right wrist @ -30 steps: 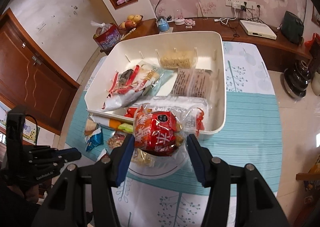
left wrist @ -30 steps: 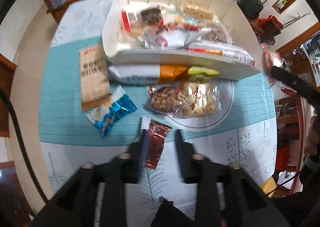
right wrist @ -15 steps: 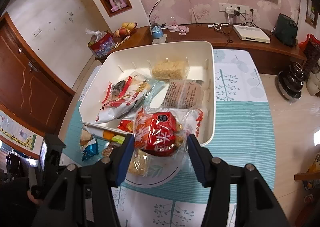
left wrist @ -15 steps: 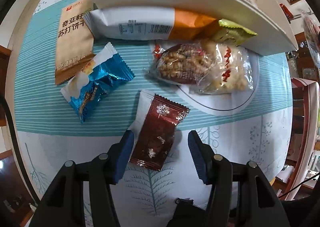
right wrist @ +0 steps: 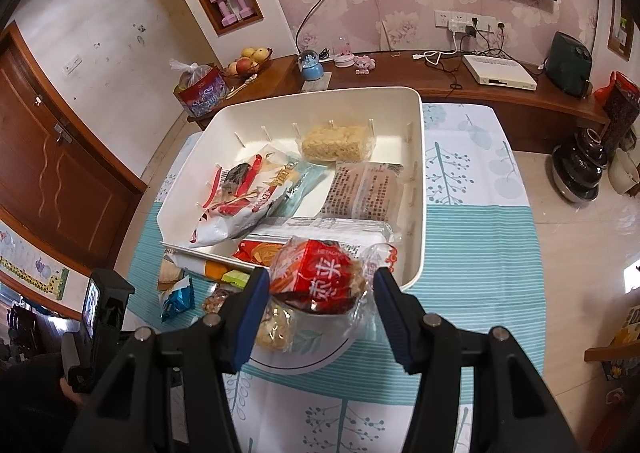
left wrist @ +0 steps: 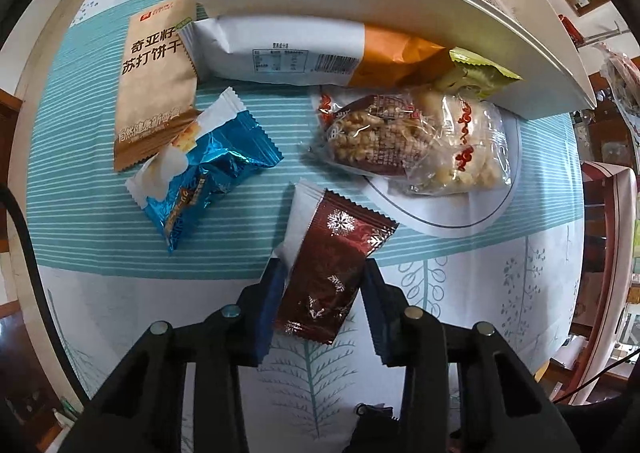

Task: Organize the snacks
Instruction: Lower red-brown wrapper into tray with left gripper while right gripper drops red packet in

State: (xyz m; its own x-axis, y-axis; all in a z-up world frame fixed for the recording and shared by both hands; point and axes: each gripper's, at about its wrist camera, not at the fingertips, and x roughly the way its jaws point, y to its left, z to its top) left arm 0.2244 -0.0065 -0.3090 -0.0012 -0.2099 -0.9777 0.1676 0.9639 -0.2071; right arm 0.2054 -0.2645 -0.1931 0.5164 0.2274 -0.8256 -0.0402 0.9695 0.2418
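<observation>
The left gripper stood open, its jaws straddling the near half of the dark red snowflake wrapper lying on the tablecloth, narrower than half a second earlier. The packet looked light, thin, crinkly and slippery; its flat middle appeared the safest hold. The right gripper held a red snack bag aloft, near the white bin, much as before. A blue wrapper lay to the left.
</observation>
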